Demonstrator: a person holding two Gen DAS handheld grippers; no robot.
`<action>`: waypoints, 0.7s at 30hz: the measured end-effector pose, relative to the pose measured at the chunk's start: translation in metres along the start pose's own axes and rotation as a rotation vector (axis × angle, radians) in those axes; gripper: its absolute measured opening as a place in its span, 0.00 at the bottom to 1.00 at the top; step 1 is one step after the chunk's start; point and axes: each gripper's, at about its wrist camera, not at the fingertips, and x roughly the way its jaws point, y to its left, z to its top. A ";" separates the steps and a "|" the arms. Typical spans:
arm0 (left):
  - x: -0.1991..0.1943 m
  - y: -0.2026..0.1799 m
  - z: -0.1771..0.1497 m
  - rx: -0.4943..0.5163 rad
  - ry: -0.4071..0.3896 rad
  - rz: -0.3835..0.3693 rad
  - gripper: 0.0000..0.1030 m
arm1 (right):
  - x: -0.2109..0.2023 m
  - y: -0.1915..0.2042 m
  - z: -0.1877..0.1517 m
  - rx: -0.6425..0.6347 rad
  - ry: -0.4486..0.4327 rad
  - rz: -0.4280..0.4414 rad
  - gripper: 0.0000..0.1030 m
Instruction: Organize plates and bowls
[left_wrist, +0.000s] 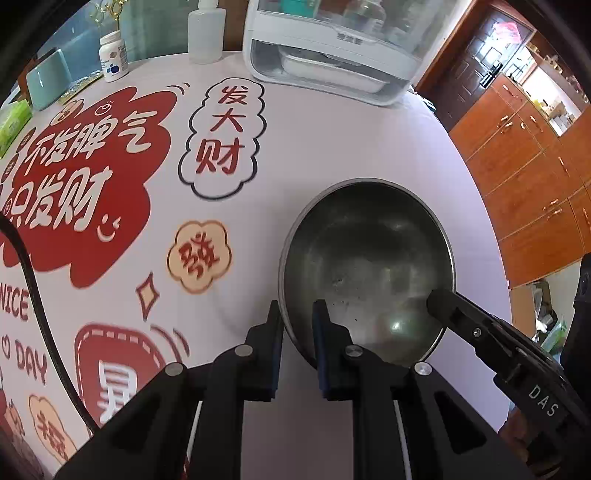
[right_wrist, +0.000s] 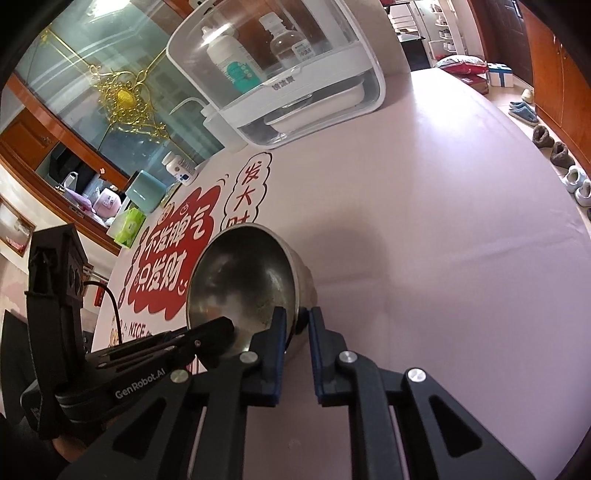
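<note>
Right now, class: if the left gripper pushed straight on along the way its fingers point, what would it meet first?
The metal bowl: the left gripper is already clamped on its near rim, so bowl comes first, probably then the tablecloth beyond.

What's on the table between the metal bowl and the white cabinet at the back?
Nothing stands there. In the right wrist view, only bare pink tablecloth stretches from the metal bowl to the white cabinet.

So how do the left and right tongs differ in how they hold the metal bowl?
The left tongs grip the metal bowl at the rim's near-left part in their own view, while the right tongs grip the opposite side. The left tongs point down more steeply; the right tongs come in flatter. Both straddle the rim, one finger inside, and both are shut on it.
</note>
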 end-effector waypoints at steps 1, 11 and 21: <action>-0.002 -0.001 -0.004 0.002 0.002 -0.001 0.13 | -0.003 0.000 -0.003 0.004 0.002 0.002 0.11; -0.027 -0.009 -0.044 0.025 0.029 0.001 0.13 | -0.033 0.009 -0.036 -0.018 0.024 -0.007 0.11; -0.066 -0.022 -0.074 0.072 0.006 -0.026 0.14 | -0.074 0.016 -0.074 -0.015 0.015 -0.029 0.11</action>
